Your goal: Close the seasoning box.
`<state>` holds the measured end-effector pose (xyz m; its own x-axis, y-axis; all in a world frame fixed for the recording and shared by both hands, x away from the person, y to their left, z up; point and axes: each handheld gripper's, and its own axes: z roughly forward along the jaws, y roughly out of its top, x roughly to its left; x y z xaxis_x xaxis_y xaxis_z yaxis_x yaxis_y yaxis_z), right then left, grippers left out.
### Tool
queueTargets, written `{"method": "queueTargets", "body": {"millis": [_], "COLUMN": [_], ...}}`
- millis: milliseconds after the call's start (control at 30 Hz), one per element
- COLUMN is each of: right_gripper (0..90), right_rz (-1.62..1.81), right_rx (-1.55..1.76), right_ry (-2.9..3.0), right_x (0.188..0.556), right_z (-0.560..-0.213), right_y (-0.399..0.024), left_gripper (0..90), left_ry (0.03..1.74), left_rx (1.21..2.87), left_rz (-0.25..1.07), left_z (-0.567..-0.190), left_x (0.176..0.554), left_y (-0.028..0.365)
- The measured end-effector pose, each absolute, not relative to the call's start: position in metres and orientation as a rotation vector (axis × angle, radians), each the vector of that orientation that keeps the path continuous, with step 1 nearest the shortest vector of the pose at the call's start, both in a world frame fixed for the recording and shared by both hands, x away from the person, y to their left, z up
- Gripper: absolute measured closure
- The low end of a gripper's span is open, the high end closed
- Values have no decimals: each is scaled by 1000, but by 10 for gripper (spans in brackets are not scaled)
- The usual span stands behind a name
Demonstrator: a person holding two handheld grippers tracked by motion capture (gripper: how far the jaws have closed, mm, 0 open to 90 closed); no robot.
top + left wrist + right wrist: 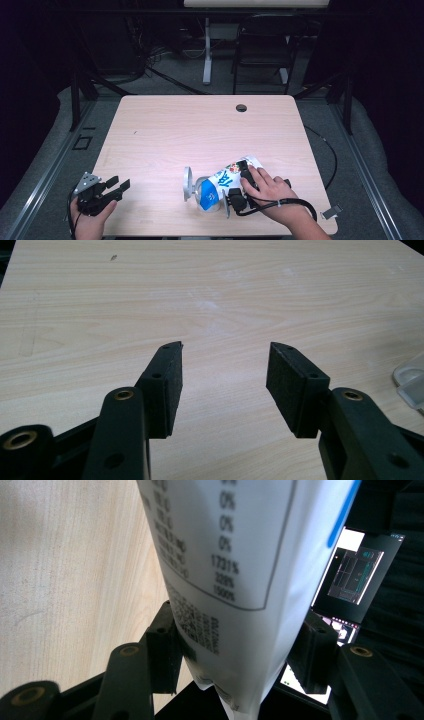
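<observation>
Two grippers are at the near edge of the wooden table (165, 125), each one in a hand of the person. The left gripper (118, 186) is at the near left corner, low over the wood and apart from everything else; its jaws stand wide open, and in the left gripper view only bare table is between the black pads (165, 385). The right gripper (239, 192) is near the middle of the front edge, with the right hand (267, 190) on top of it. Its jaws are quite wide and a white and blue pouch (225, 182) is between them. In the right gripper view the pouch (230, 565) shows small printed text and percent figures, and both pads lie against its sides, so the pouch is held. From above, the pouch leans over the table, its blue end pointing to the left, where a clear jar (200, 192) lies on its side with a round lid (187, 184) just beside it. I cannot tell if the pouch touches the jar.
</observation>
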<state>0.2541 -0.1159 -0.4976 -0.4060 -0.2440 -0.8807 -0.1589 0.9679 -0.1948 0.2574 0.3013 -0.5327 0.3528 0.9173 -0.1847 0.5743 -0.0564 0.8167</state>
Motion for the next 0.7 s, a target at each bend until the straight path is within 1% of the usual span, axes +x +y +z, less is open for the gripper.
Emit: {"method": "queueTargets", "body": {"millis": [700], "right_gripper": [471], "right_rz": [-107], "right_rx": [-298], "right_ry": [1990], "right_x": [254], "right_z": [-497], "right_y": [-115], "left_gripper": [491], "left_ry": [1332], "left_rx": [1743], "left_rz": [491], "left_z": [-533], "left_x": [257], "left_y": [302]}}
